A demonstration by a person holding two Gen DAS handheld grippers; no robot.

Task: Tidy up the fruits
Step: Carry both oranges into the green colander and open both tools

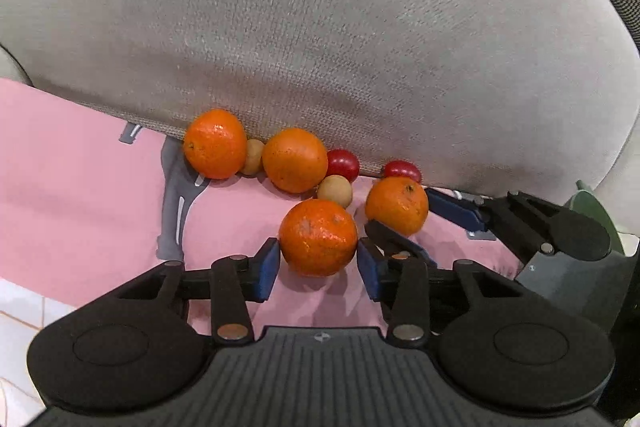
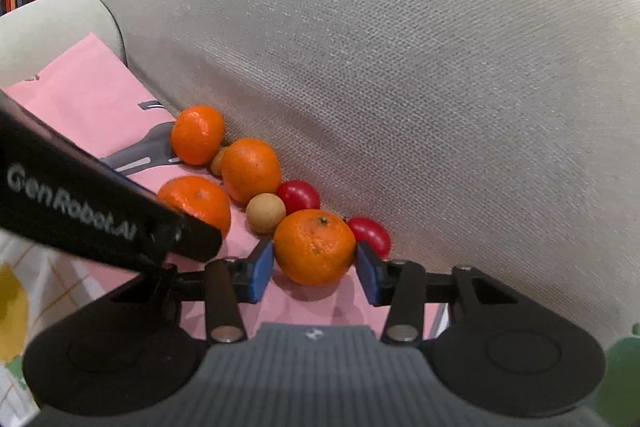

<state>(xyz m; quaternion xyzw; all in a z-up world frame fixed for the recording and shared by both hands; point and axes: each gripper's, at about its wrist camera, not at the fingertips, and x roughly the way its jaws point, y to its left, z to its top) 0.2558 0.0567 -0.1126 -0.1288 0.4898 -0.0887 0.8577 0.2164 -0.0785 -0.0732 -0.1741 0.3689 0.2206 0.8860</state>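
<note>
The left gripper [image 1: 318,267] grasps an orange [image 1: 318,237] on the pink cloth [image 1: 80,187], its blue pads touching both sides. Just right, the right gripper [image 2: 315,273] is clenched on a second orange [image 2: 315,247]. Farther, two more oranges [image 1: 295,159], two tomatoes [image 1: 343,165] and two small brown fruits [image 1: 335,191] lie against the grey cushion [image 1: 320,27]

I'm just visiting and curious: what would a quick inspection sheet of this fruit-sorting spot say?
Surface: pink cloth over a sofa seat.
Job's things: four oranges, two red fruits and two tan fruits, clustered along the grey backrest.
Clutter: green object, unclear.
Grippers: left gripper, fingers against the front orange; right gripper, fingers against the side orange.
Cables: nothing seen.
Surroundings: sofa cushions only.
</note>
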